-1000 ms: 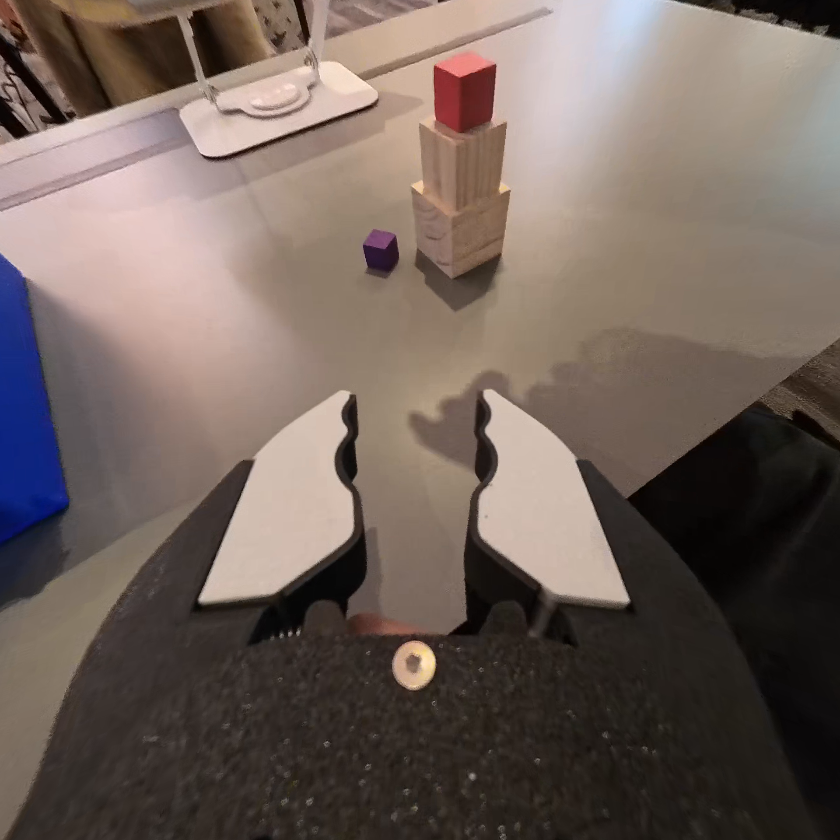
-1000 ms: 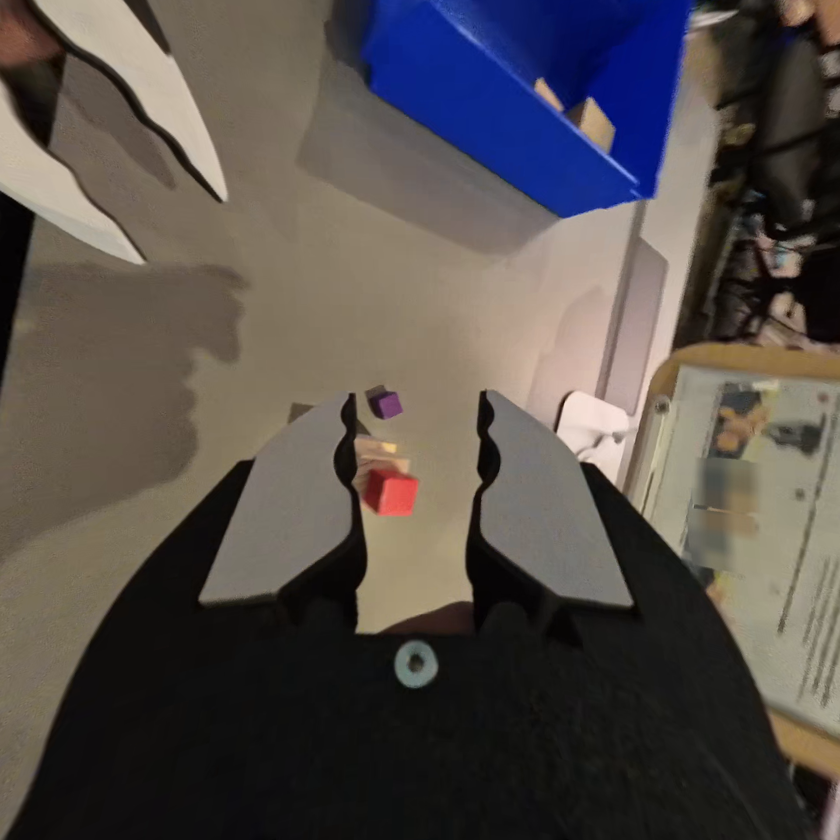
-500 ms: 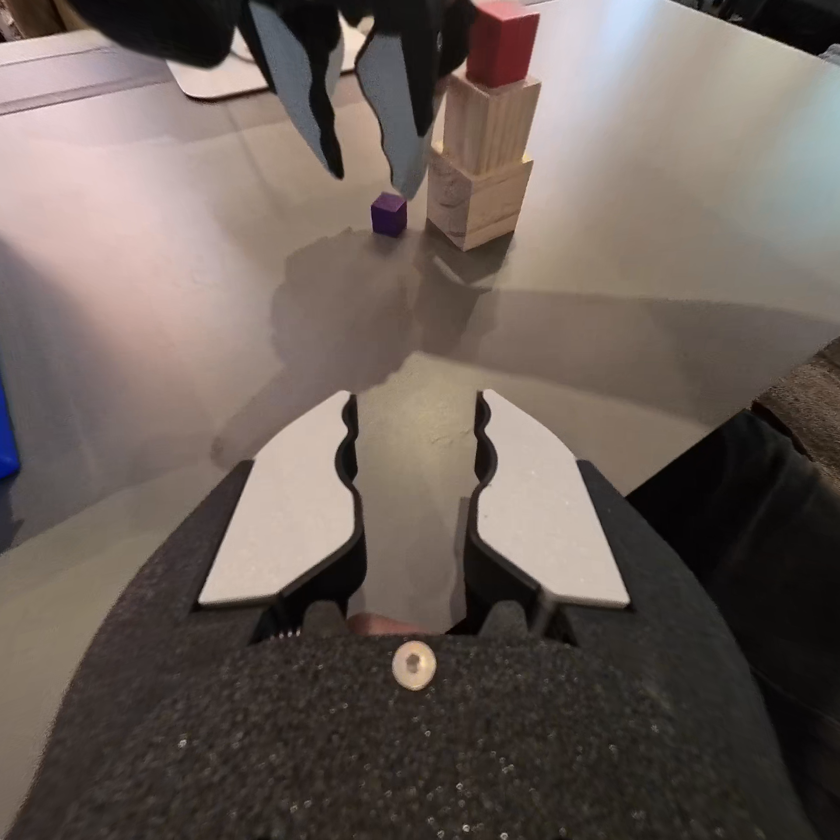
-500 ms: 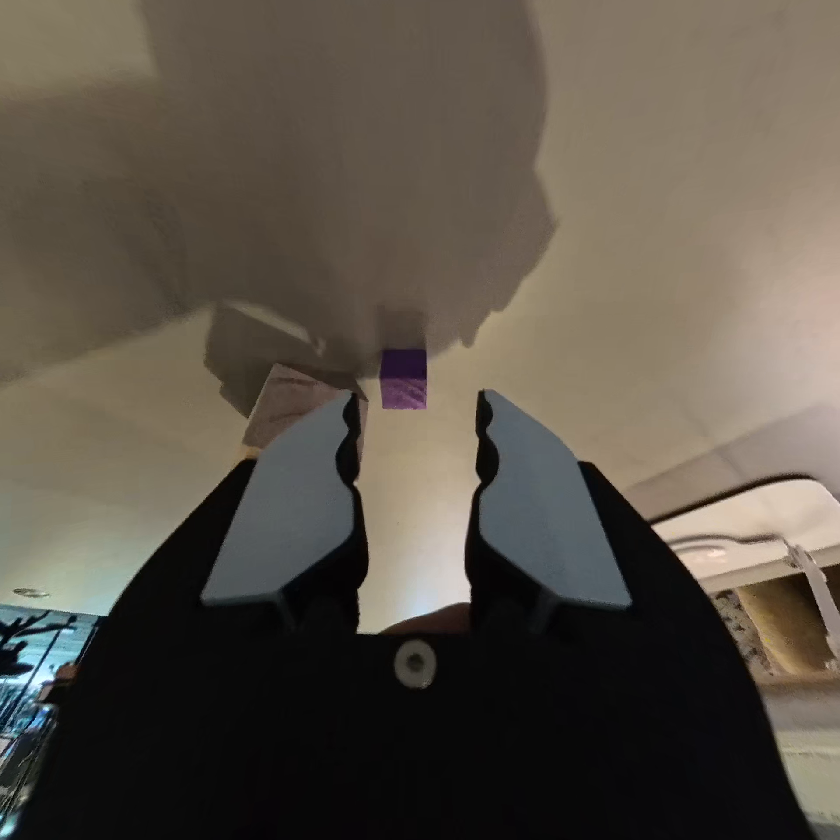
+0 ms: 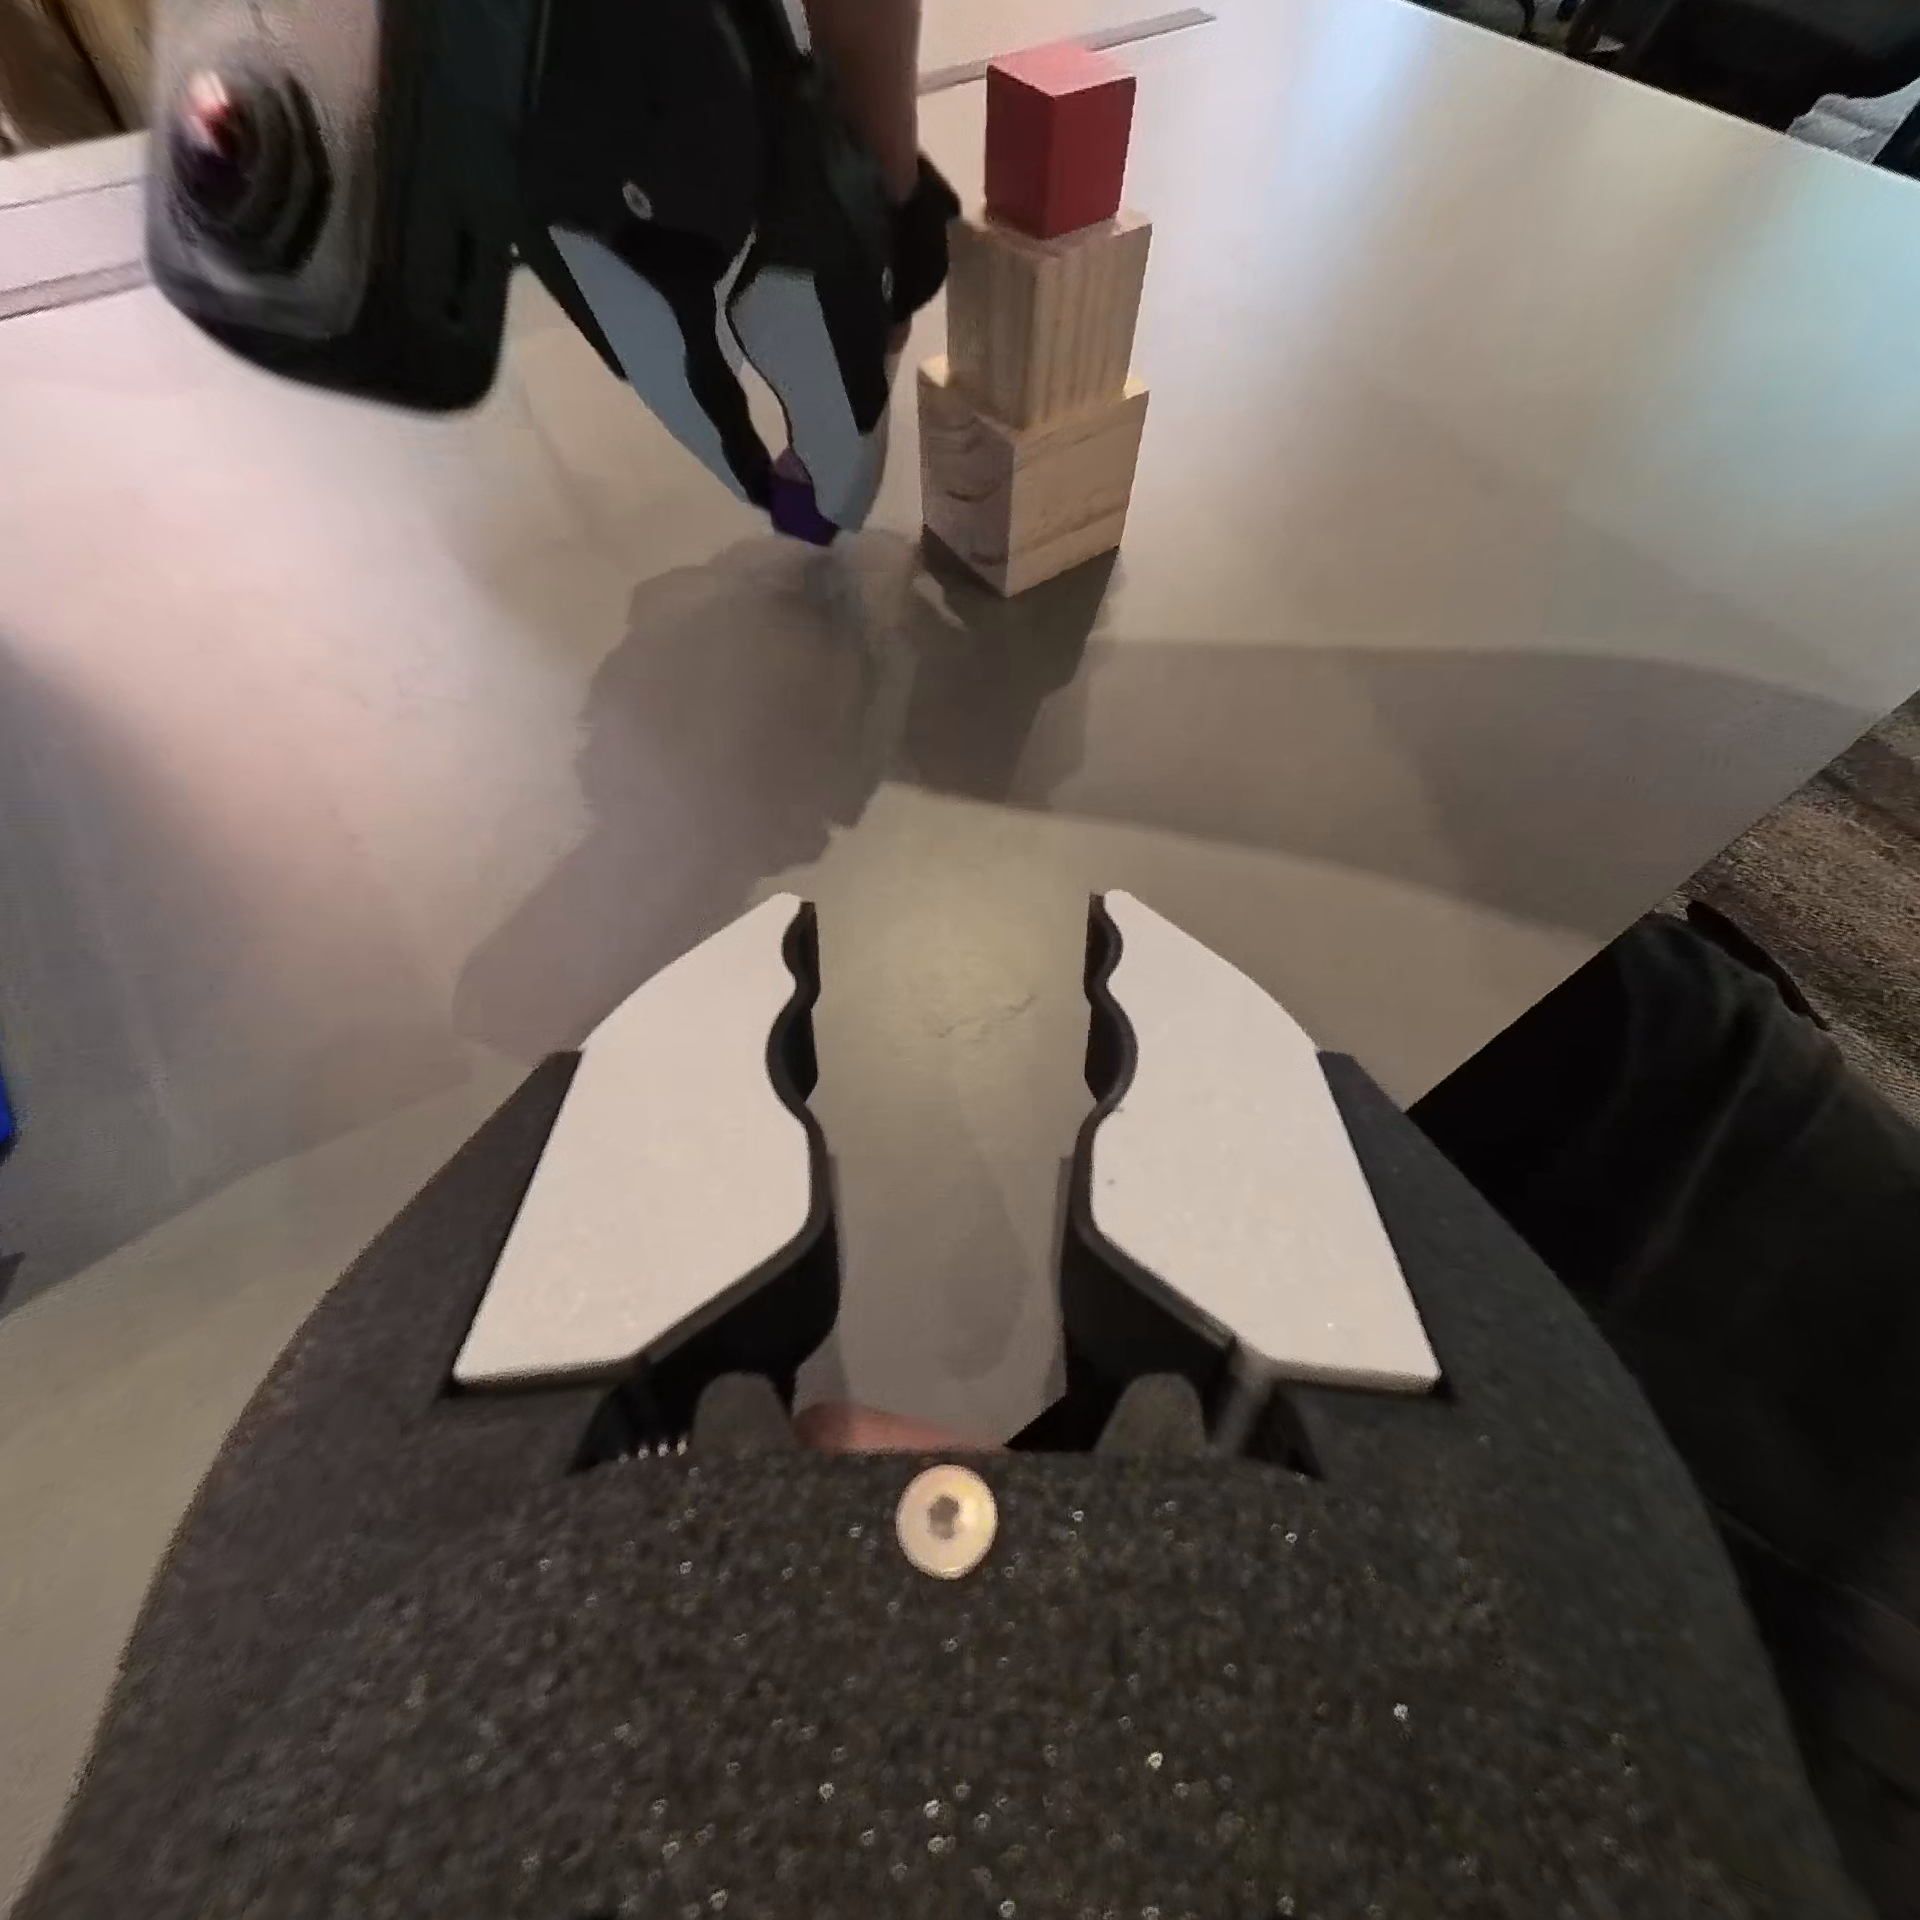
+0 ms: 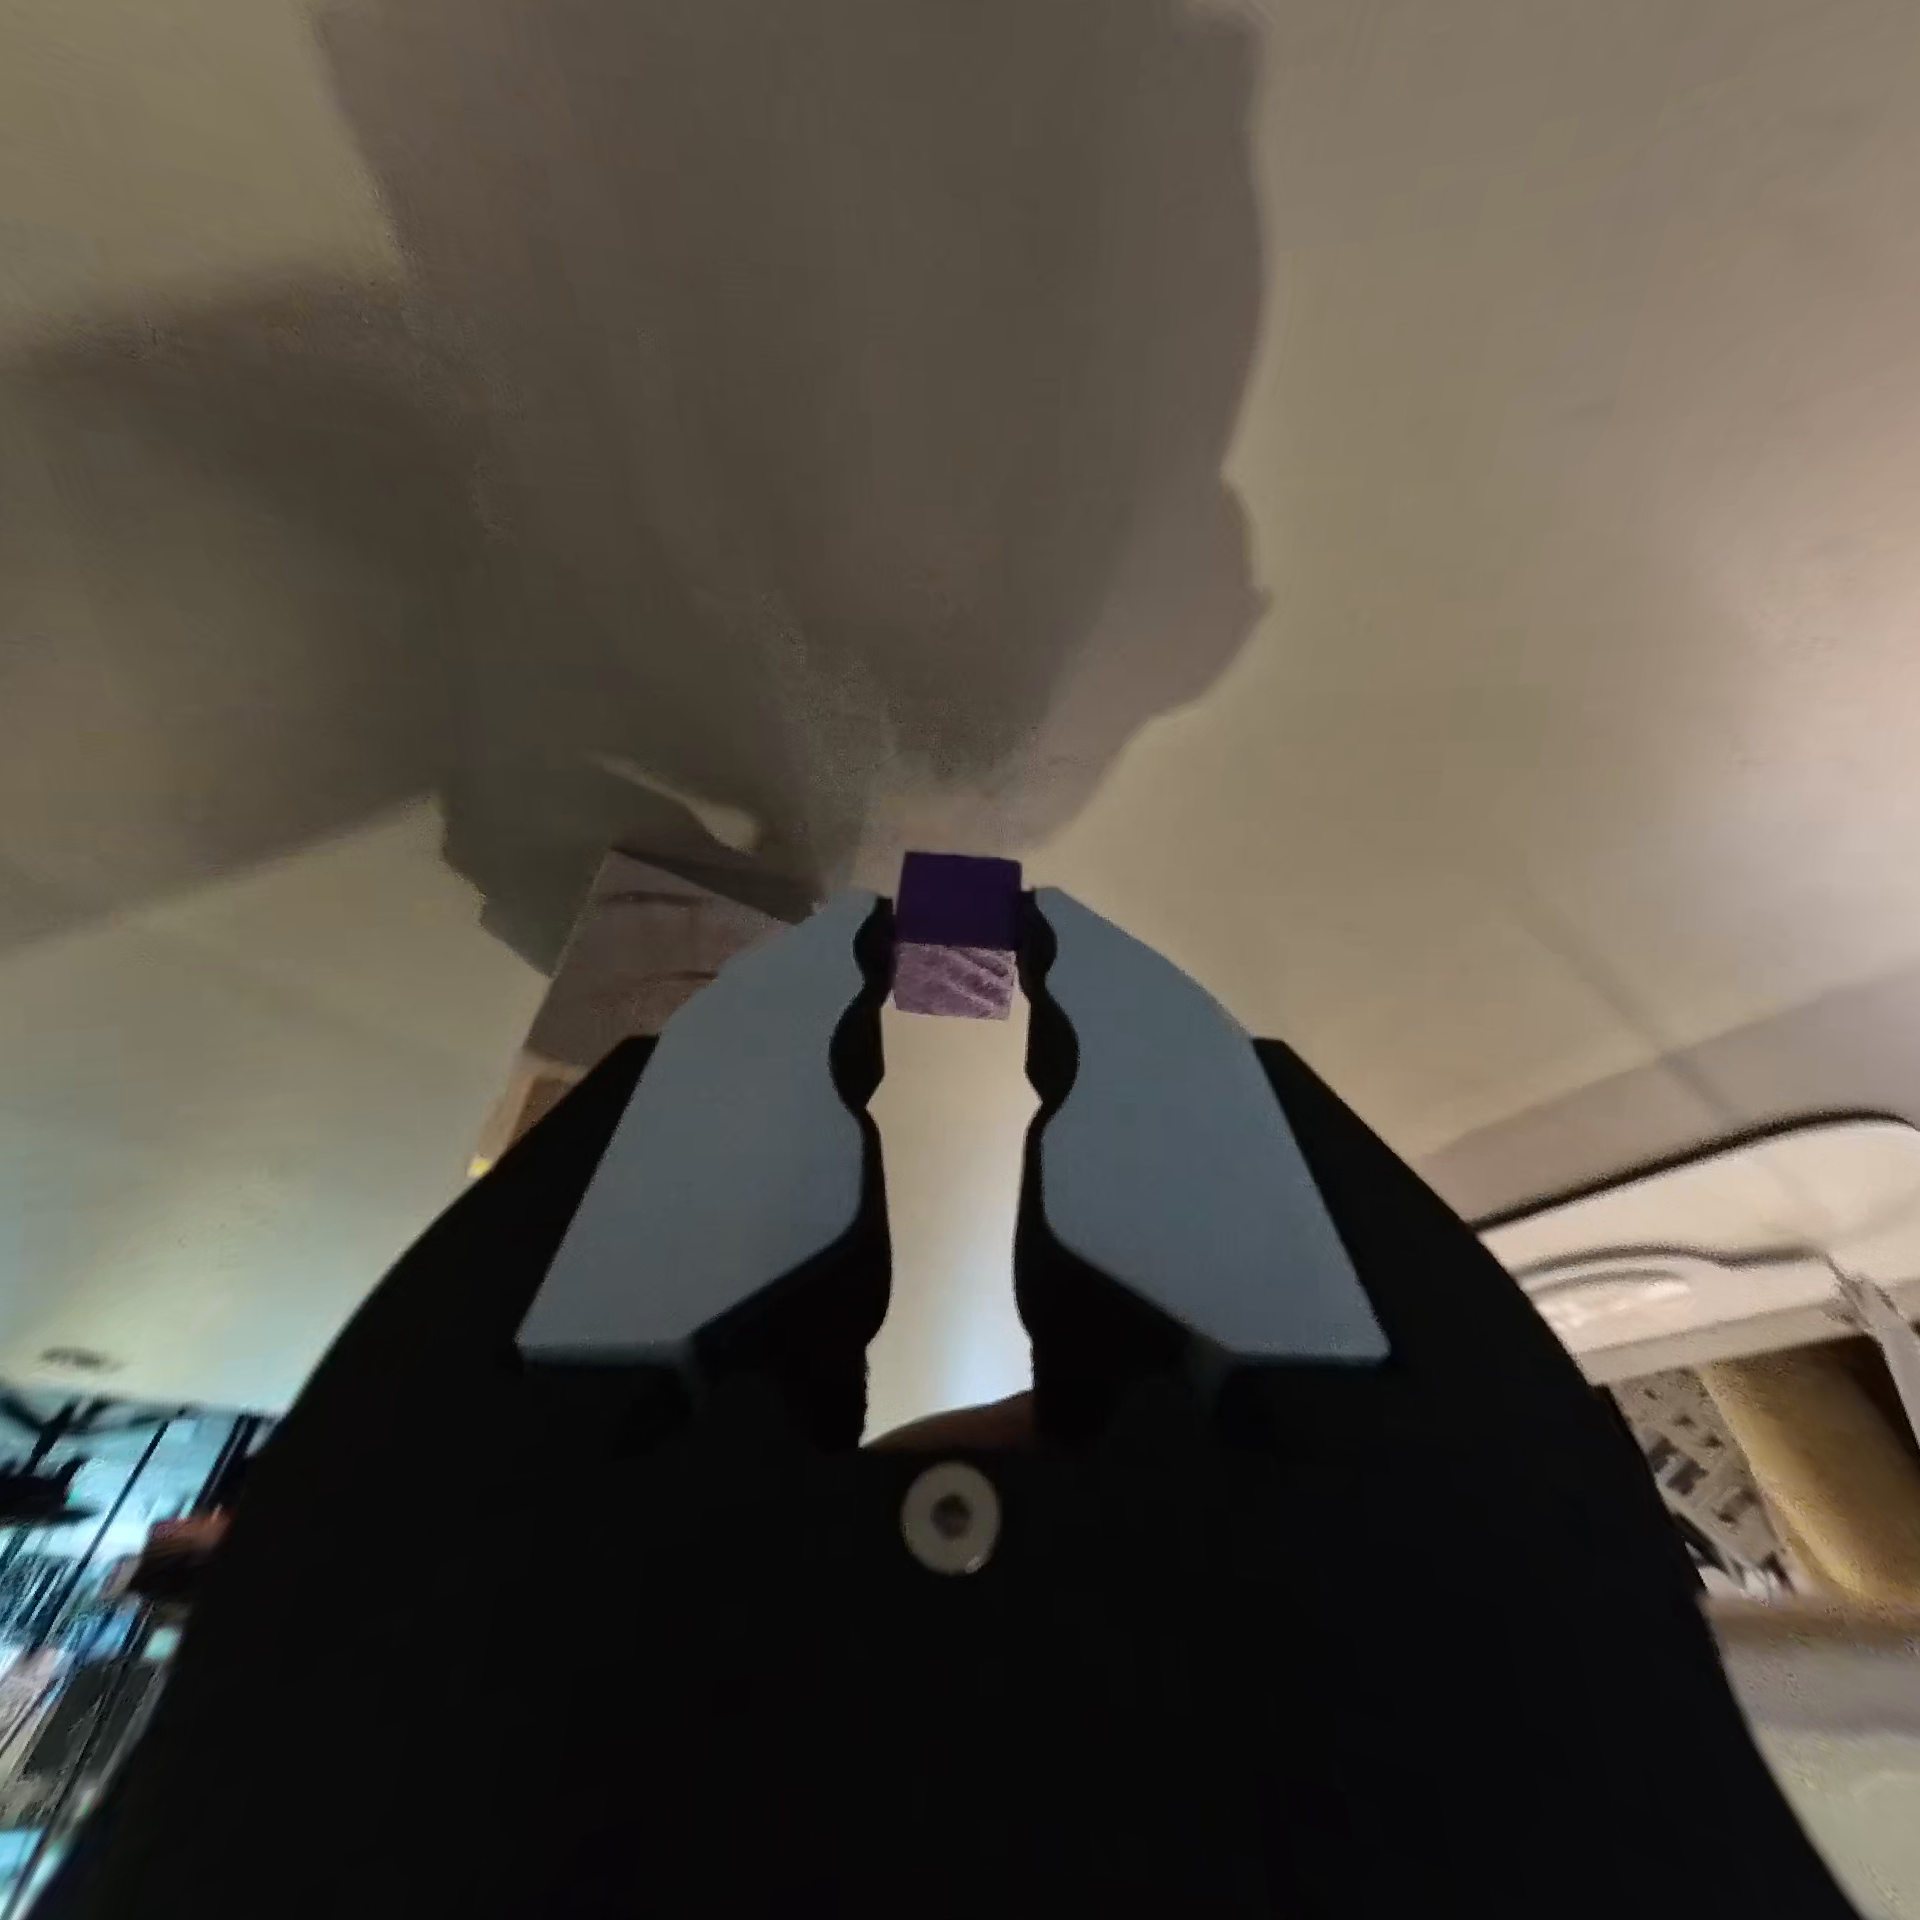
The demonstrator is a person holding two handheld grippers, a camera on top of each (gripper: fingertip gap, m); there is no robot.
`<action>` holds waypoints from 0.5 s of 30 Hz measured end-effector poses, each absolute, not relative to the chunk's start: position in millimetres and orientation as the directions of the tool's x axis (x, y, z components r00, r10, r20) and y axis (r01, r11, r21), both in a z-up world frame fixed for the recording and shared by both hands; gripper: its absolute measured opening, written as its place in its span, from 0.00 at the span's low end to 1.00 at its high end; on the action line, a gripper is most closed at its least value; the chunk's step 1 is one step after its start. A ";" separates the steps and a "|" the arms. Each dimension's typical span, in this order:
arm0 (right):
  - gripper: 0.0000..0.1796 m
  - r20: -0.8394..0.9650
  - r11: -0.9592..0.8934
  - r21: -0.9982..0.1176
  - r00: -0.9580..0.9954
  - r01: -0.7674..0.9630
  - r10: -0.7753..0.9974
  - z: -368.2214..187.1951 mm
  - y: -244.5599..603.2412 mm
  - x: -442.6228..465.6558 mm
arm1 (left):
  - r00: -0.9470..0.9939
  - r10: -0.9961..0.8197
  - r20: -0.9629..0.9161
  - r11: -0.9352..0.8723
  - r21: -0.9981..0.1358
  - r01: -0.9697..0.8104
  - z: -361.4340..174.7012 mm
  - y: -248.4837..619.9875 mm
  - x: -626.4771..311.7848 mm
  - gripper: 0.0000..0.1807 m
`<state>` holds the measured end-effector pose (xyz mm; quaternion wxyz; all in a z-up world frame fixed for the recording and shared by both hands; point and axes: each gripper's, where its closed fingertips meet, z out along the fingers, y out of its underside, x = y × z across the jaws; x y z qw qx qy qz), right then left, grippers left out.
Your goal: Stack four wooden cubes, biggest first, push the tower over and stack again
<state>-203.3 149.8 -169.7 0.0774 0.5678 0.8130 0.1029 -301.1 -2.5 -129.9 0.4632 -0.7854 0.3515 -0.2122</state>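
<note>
Purple cube (image 6: 954, 940): painted wood, pinched between the tips of the right gripper (image 6: 956, 935), at or just above the grey table (image 5: 1455, 436) (contact with the surface is hidden by the fingertips, so I cannot say whether it has lifted).
Right grip: narrowed onto the cube's two side faces, holding only at the very tips; the cube's far end pokes out past them.
Left gripper (image 5: 948, 1023): spread and empty, low over the table, well short of the tower and pointed toward it.
Tower (image 5: 1039, 312): large pale wooden cube (image 5: 1023, 488) at the bottom, smaller pale cube (image 5: 1049, 301) on it, red cube (image 5: 1060, 145) on top; the purple cube sits just left of the tower's base in the left wrist view.
Cube's heading: a cube has no real long axis; its faces look square to the jaws, one grained face turned toward the right wrist camera.
Risk, slip: so shallow a tip hold could probably let the small cube twist or drop on the way up.
Risk, tower: the right gripper works right beside the tower; a sideways swing toward it could knock the red cube off early.
Risk, placement: the red top is small, so an off-centre release would likely tip the purple cube off.
</note>
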 end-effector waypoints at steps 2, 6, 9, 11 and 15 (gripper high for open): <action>0.13 0.055 0.319 0.166 -0.331 0.933 0.942 -146.2 147.4 -214.5 | 0.665 -0.747 0.013 -0.327 -0.878 -0.349 -129.1 -2.7 -301.7 0.27; 0.12 0.203 0.274 -0.111 -0.248 0.955 0.947 -83.5 131.0 -234.5 | 0.669 -0.743 0.006 -0.321 -0.881 -0.349 -128.0 -3.2 -302.2 0.27; 0.12 0.242 0.210 -0.364 -0.125 0.907 0.962 -41.1 113.9 -230.3 | 0.664 -0.748 -0.006 -0.311 -0.881 -0.357 -127.9 -5.2 -300.0 0.26; 0.12 0.229 0.149 -0.512 -0.032 0.846 0.973 -24.2 107.7 -216.9 | 0.657 -0.754 -0.012 -0.305 -0.879 -0.366 -128.7 -7.5 -297.3 0.26; 0.13 0.128 0.004 -0.699 0.120 0.715 0.984 -20.8 103.9 -184.2 | 0.635 -0.772 -0.024 -0.293 -0.874 -0.388 -131.1 -13.4 -289.9 0.26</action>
